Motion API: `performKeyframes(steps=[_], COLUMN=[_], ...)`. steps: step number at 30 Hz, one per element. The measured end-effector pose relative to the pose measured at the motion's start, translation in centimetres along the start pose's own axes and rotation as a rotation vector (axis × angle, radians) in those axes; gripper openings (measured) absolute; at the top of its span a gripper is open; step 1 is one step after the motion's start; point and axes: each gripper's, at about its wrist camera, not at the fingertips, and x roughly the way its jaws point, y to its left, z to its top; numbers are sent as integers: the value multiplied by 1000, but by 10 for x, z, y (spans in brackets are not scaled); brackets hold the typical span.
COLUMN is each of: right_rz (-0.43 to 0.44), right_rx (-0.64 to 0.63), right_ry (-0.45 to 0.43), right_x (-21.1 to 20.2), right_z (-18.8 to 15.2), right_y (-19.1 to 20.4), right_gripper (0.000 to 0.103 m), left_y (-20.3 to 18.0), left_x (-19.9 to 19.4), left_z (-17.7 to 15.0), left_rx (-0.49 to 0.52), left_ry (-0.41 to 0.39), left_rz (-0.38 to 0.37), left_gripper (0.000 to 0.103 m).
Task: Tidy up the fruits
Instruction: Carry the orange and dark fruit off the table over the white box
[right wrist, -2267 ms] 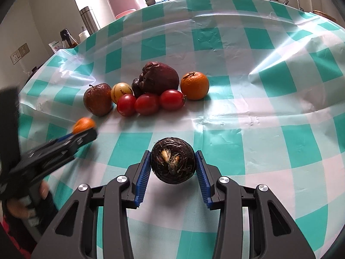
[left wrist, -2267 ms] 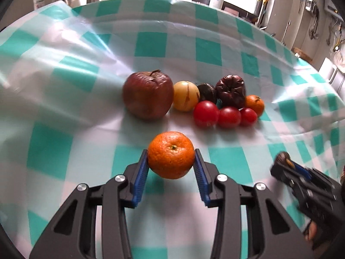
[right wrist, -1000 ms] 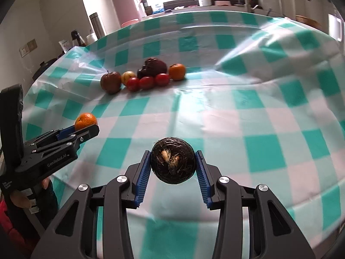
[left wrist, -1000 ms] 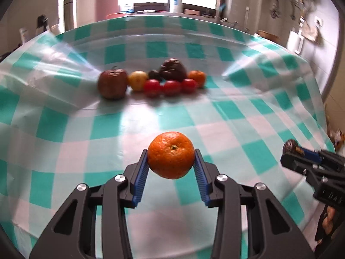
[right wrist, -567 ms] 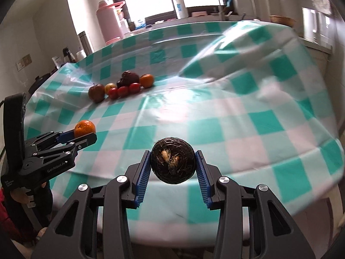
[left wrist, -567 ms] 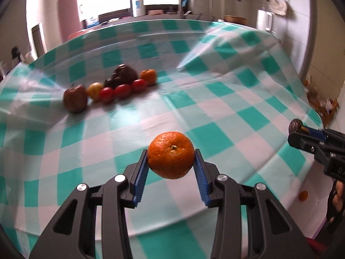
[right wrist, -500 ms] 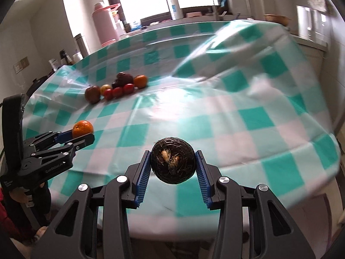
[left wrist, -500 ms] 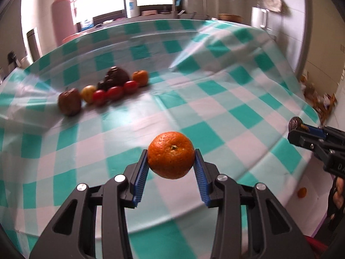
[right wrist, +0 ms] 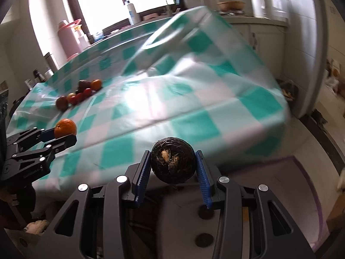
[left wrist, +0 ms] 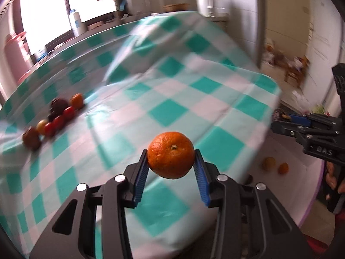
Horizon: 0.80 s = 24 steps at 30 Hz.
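Black plastic left gripper (left wrist: 171, 180) and right gripper (right wrist: 172, 181), ribbed blue pads on the fingers (left wrist: 140, 179), silver screws.

The right gripper (left wrist: 280, 119) body carries raised letters, legible only as "DAS".
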Motion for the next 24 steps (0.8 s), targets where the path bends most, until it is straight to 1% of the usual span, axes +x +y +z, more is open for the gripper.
performKeyframes(steps=[2, 6, 12, 15, 17, 21, 24], right_rz=[-30, -83, -154, -187, -212, -249, -297], right_rx=[21, 74, 123, 135, 145, 171, 179], right_ry=[3, 13, 47, 73, 101, 154, 200], right_x=[-3, -9, -7, -2, 3, 15, 21], right_z=[-7, -25, -50, -60, -69, -85, -97], right_y=[-14, -44, -79, -93, -103, -125, -136], right_gripper=[41, 41, 41, 41, 41, 41, 41], left_y=[-15, -59, -111, -137, -151, -180, -197], left_x=[3, 11, 29, 42, 52, 78, 94], left_z=[4, 9, 8, 2, -4, -22, -31], left_rx=[35, 131, 243, 308, 347, 424, 463], left_ry=[5, 21, 59, 87, 106, 174, 211], left_rz=[-25, -85, -149, -177, -181, -211, -232], left_gripper=[41, 41, 41, 41, 41, 41, 41])
